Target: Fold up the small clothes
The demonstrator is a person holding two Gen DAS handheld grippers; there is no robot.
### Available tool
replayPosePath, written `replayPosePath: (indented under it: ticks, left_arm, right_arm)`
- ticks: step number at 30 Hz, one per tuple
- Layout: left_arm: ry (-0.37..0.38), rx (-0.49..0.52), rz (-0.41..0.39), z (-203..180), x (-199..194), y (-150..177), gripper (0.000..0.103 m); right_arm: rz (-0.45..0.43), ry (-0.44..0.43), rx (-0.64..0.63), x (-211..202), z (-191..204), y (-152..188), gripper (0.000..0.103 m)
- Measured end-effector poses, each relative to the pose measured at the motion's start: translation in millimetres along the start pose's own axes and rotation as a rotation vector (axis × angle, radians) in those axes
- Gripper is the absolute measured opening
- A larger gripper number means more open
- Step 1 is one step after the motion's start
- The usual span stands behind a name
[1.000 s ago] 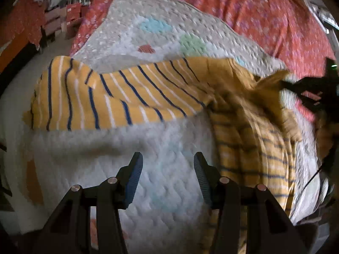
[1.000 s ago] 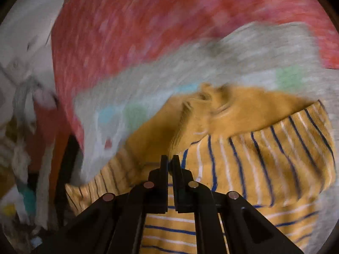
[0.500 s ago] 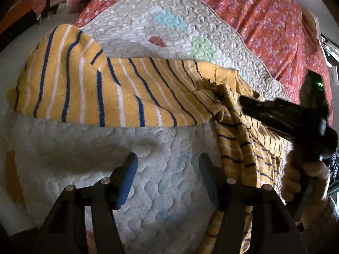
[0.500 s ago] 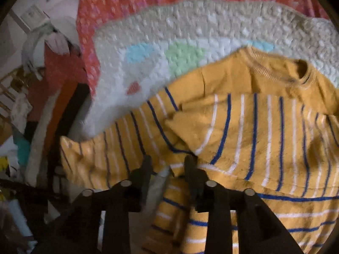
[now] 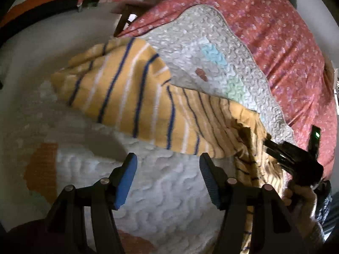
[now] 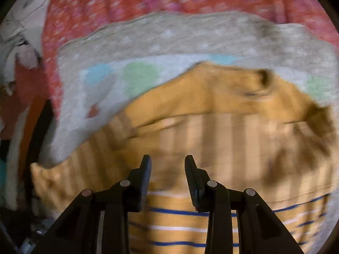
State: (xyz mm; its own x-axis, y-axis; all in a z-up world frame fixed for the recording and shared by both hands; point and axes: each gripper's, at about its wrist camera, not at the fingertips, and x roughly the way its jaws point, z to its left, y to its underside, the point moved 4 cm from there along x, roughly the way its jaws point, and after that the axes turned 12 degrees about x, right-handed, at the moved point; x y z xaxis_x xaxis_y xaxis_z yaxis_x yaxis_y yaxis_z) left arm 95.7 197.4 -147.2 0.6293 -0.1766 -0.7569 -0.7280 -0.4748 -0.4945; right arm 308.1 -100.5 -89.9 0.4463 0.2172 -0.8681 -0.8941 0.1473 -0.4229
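A small yellow sweater (image 5: 135,97) with blue and white stripes lies on a quilted white mat (image 5: 165,194) on the bed. One sleeve stretches out to the left, beyond my left gripper (image 5: 167,169), which is open and empty over bare mat just in front of the sleeve. In the right wrist view the sweater (image 6: 211,131) fills the frame, collar at the top, blurred by motion. My right gripper (image 6: 167,169) is open and empty just above the sweater's body. The right gripper also shows in the left wrist view (image 5: 273,148) at the sweater's right side.
A red floral bedspread (image 5: 275,31) lies beyond the mat. Grey floor (image 5: 42,48) and furniture lie off the bed's left edge. Clutter piles up at the far left of the right wrist view (image 6: 14,67).
My right gripper, shut on the sweater one second ago, has opened and let it go, and now hovers over the body. The left gripper has shifted a little, still open.
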Motion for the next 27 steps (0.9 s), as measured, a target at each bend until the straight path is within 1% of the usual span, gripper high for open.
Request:
replayPosePath:
  ticks: [1, 3, 4, 5, 7, 8, 9, 10, 12, 13, 14, 15, 16, 17, 18, 19, 21, 22, 23, 25, 26, 27]
  left_arm:
    - [0.001, 0.007, 0.011, -1, 2, 1, 0.06]
    - [0.001, 0.018, 0.03, -3, 6, 3, 0.06]
    - [0.006, 0.027, 0.038, -7, 8, 5, 0.06]
    - [0.008, 0.038, 0.039, -11, 10, 6, 0.061]
    - [0.002, 0.078, 0.043, -24, 14, 9, 0.061]
    - [0.002, 0.098, 0.048, -30, 16, 11, 0.061]
    - [-0.001, 0.12, 0.051, -36, 18, 12, 0.061]
    - [-0.013, 0.157, 0.052, -46, 21, 13, 0.061]
    - [-0.032, 0.203, 0.05, -56, 22, 15, 0.061]
    - [-0.048, 0.232, 0.046, -63, 24, 16, 0.061]
    - [-0.057, 0.244, 0.045, -64, 24, 17, 0.061]
    - [-0.07, 0.256, 0.047, -66, 25, 17, 0.061]
    - [-0.081, 0.261, 0.052, -67, 27, 18, 0.061]
    - [-0.086, 0.257, 0.056, -66, 28, 18, 0.061]
    - [-0.091, 0.248, 0.057, -65, 30, 17, 0.061]
    - [-0.093, 0.24, 0.055, -64, 30, 17, 0.061]
    - [-0.096, 0.234, 0.051, -63, 30, 16, 0.061]
    - [-0.098, 0.236, 0.052, -64, 30, 16, 0.061]
    - [-0.101, 0.239, 0.054, -64, 30, 16, 0.061]
    - [-0.096, 0.236, 0.053, -63, 29, 16, 0.061]
    - [-0.092, 0.23, 0.052, -62, 28, 15, 0.061]
    - [-0.088, 0.217, 0.049, -60, 27, 14, 0.061]
  right_arm:
    - [-0.031, 0.056, 0.002, -8, -19, -5, 0.037]
    - [-0.117, 0.237, 0.001, -28, -70, -13, 0.046]
    - [-0.157, 0.323, 0.001, -37, -95, -16, 0.053]
    - [-0.183, 0.394, 0.013, -46, -123, -19, 0.055]
    - [-0.191, 0.448, 0.07, -55, -163, -24, 0.056]
    - [-0.193, 0.458, 0.116, -57, -183, -26, 0.059]
    - [-0.192, 0.456, 0.147, -56, -195, -29, 0.062]
    - [-0.187, 0.453, 0.172, -53, -206, -31, 0.068]
    - [-0.151, 0.464, 0.191, -37, -222, -34, 0.069]
    - [-0.125, 0.443, 0.192, -28, -227, -35, 0.063]
    - [-0.104, 0.394, 0.201, -25, -231, -33, 0.022]
    - [-0.08, 0.323, 0.224, -22, -233, -33, 0.011]
    - [-0.063, 0.273, 0.249, -22, -236, -34, 0.012]
    - [-0.08, 0.27, 0.254, -26, -241, -37, 0.011]
    - [-0.091, 0.289, 0.255, -29, -246, -40, 0.011]
    - [-0.097, 0.327, 0.264, -31, -256, -42, 0.01]
    - [-0.103, 0.38, 0.313, -33, -276, -45, 0.01]
    - [-0.098, 0.39, 0.339, -32, -284, -45, 0.012]
    - [-0.086, 0.398, 0.336, -29, -287, -45, 0.016]
    - [-0.077, 0.425, 0.269, -27, -277, -47, 0.021]
    - [-0.089, 0.464, 0.221, -32, -267, -47, 0.025]
    - [-0.11, 0.498, 0.19, -39, -258, -48, 0.025]
